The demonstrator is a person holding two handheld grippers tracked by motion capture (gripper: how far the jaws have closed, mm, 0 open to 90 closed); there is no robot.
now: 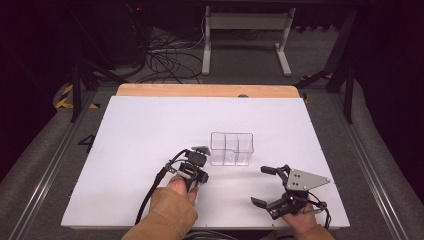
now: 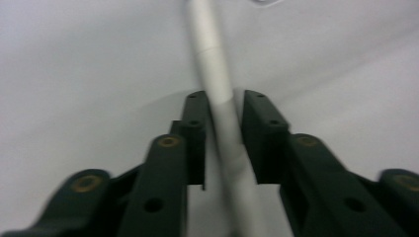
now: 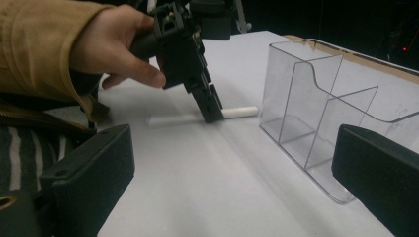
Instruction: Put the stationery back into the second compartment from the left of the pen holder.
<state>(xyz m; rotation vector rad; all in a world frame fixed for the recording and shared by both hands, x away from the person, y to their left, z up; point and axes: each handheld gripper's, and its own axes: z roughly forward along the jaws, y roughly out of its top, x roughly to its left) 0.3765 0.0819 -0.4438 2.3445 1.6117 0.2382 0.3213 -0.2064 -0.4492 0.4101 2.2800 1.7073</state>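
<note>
— Straddling what, exactly, with your left gripper (image 2: 225,106)?

— A white marker (image 2: 217,74), lying flat on the white table (image 1: 140,130). My two black jaws stand one on each side of its barrel, tips down at the table. They are narrowed to little more than the barrel's width. Whether the pads actually press it I cannot tell; the picture is blurred there.

— Which way does the marker run?

— Straight out ahead between my left fingertips and back under the gripper body. A seam crosses the barrel just beyond the tips. In the right gripper view its end (image 3: 240,112) pokes out past my left jaws toward the clear box.

— The box?

— A clear plastic organizer (image 1: 231,148) with inner dividers, open at the top, standing upright just beyond the left gripper (image 1: 196,164) and a little to its right. It is near the marker's far end but apart from it.

— And your right gripper (image 1: 264,186)?

— Spread wide, nothing between the jaws. It sits well to the right of the left one, near the table's front edge, fingers pointing leftward. From its own camera the organizer (image 3: 316,106) stands just ahead of the right-hand finger, and my left hand (image 3: 116,42) grips its tool beyond the other.
</note>
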